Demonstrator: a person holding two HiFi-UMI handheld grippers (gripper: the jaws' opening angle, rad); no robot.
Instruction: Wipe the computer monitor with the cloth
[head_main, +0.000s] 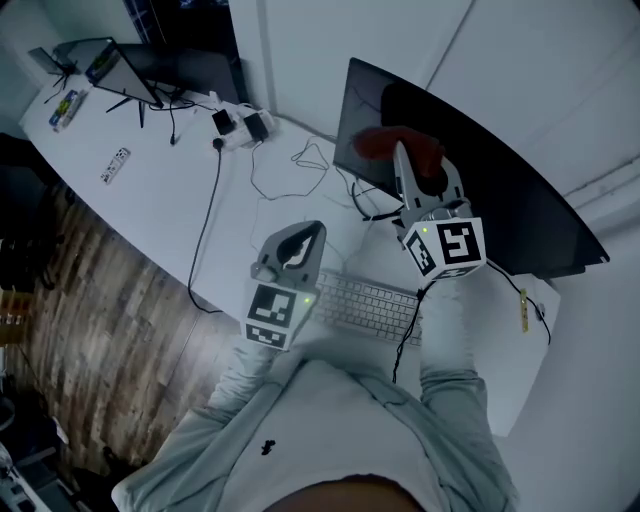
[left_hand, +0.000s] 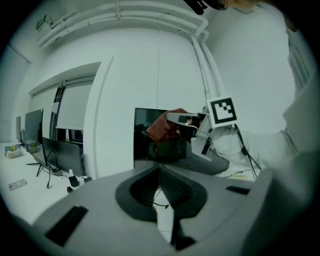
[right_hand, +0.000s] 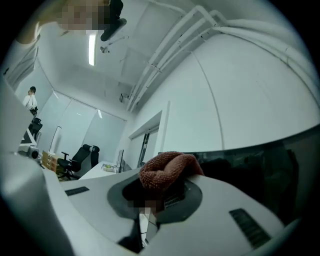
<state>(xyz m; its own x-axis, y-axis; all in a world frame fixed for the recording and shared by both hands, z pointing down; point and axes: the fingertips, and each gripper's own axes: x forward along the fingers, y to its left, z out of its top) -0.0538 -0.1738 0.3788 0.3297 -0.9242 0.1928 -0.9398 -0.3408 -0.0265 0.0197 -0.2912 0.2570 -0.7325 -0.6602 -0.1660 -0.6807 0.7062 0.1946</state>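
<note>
Cloth (right_hand: 167, 170) pinched in the right tool (head_main: 403, 160) sits against the monitor (head_main: 500, 200); pushing hard might tip the screen. Left tool (head_main: 305, 238) is pressed together, empty.

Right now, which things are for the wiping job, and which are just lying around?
For the job: fluffy reddish-brown cloth, clamped in the right hand-held gripper; dark flat computer monitor.
Lying about: white keyboard; long black cable; empty left hand-held gripper.
</note>
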